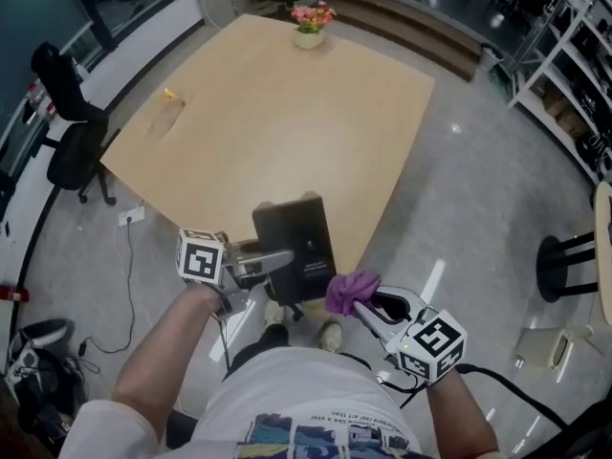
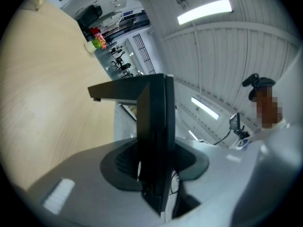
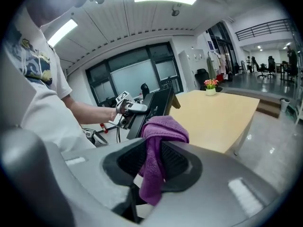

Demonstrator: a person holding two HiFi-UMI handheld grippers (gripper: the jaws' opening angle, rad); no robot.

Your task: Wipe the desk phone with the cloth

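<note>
Clamping the desk phone point(image 2: 155, 126) edge-on, the left gripper point(image 1: 279, 260) has its jaws closed part-way, one pad pressed on each face of the dark slab. In the head view the phone sits at the table's point(image 1: 287, 113) 6 o'clock edge, with its broad dark face turned up toward the camera. It appears to be lifted clear of the tabletop, though contact with the table edge cannot be ruled out from this angle. The left gripper meets the phone at the phone's 8 o'clock side.

The right gripper point(image 3: 151, 170) has its jaws closed on the purple cloth point(image 3: 160, 138). The cloth is pinched at its middle: a bunched fold stands above the pads and a loose tail hangs below them. In the head view the cloth lies at the phone's 4 o'clock, just beside its lower corner.

A flower pot point(image 1: 309, 29) stands at the table's 12 o'clock edge. An office chair point(image 1: 69, 127) stands on the floor at the table's 9 o'clock.
</note>
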